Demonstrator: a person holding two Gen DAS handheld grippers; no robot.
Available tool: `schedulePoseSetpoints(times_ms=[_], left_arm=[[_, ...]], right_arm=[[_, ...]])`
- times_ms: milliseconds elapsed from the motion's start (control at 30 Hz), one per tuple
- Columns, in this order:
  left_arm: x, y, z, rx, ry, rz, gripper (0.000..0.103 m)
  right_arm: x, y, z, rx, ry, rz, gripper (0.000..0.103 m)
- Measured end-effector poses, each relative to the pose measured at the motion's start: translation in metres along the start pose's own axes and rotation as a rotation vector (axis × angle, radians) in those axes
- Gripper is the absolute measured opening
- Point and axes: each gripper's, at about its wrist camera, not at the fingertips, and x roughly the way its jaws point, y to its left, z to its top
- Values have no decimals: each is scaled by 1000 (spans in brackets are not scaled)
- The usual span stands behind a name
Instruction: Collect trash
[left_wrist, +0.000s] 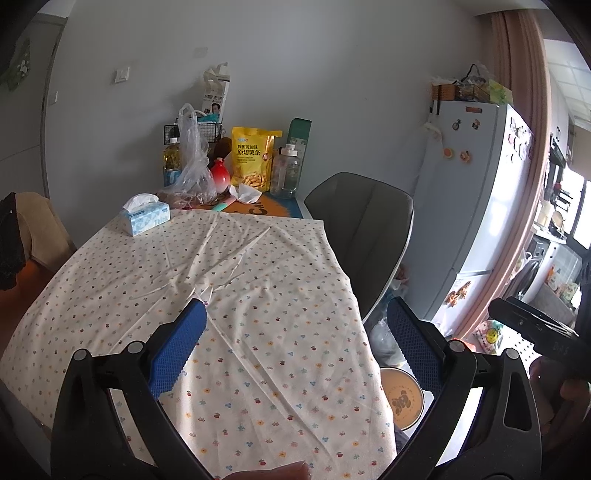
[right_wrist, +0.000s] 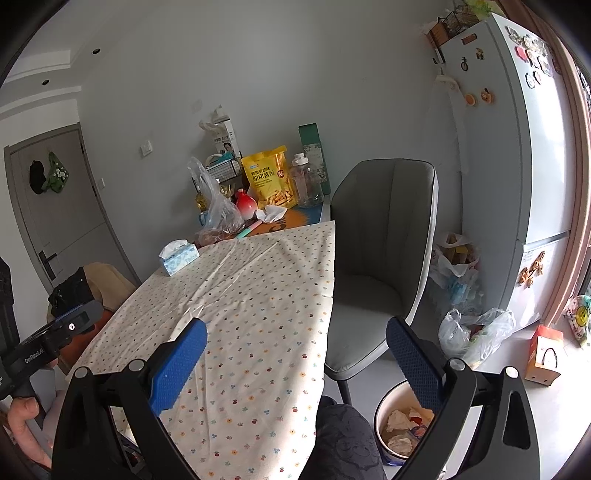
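Both tools were held spread and empty: the left tool (left_wrist: 295, 354) above the floral-clothed surface (left_wrist: 229, 280), the right tool (right_wrist: 295, 354) over its edge. A trash bin (right_wrist: 402, 428) holding crumpled paper was seen on the floor below. A crumpled tissue (left_wrist: 245, 194) lay far back beside the yellow snack bag (left_wrist: 253, 158).

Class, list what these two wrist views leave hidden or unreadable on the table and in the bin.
- Clear plastic bag contents: left view, crinkled film blurs them.
- Trash bin contents: right view, right gripper finger covers part.
- Table near edge: both views, grippers hide it; left gripper.
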Motion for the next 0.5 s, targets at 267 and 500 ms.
schedulePoseSetpoints(times_ms=[267,500], left_arm=[[2,1,-2,-8,6,17,97],[3,1,-2,-14,7,15,97]], right_arm=[[1,-2,0,-13,-8,8,95],[5,-5,-2,6,7,3,95]])
